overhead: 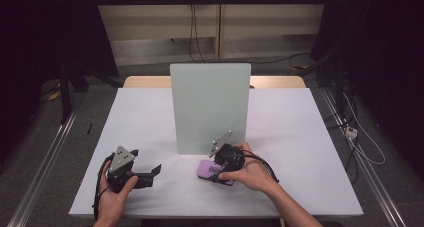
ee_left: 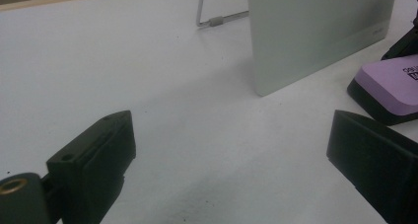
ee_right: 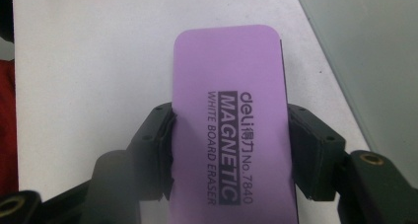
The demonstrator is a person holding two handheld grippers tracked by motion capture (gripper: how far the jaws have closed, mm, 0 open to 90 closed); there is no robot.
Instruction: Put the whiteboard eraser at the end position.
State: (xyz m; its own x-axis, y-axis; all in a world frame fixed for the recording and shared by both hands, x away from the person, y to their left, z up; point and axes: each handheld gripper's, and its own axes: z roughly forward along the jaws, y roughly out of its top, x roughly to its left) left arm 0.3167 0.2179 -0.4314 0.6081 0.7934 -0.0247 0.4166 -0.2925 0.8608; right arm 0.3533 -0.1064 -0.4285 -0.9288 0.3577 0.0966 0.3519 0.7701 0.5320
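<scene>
A purple whiteboard eraser (ee_right: 229, 115) with a black base lies flat on the white table (overhead: 280, 117), printed "MAGNETIC WHITE BOARD ERASER". My right gripper (ee_right: 229, 155) is shut on its two long sides; from above the eraser (overhead: 207, 168) peeks out left of that gripper (overhead: 220, 169), just before the upright pale-green board (overhead: 210, 107). My left gripper (overhead: 156, 171) rests at the front left, jaws wide open with nothing between them (ee_left: 231, 160). The left gripper view has the eraser (ee_left: 389, 83) at the right edge and the board (ee_left: 315, 31) beyond.
A wire stand (ee_left: 217, 20) props the board from behind. A wooden strip (overhead: 145, 82) edges the table's far side. Cables (overhead: 360, 137) and metal rails lie on the floor around. Bare tabletop spreads left and right of the board.
</scene>
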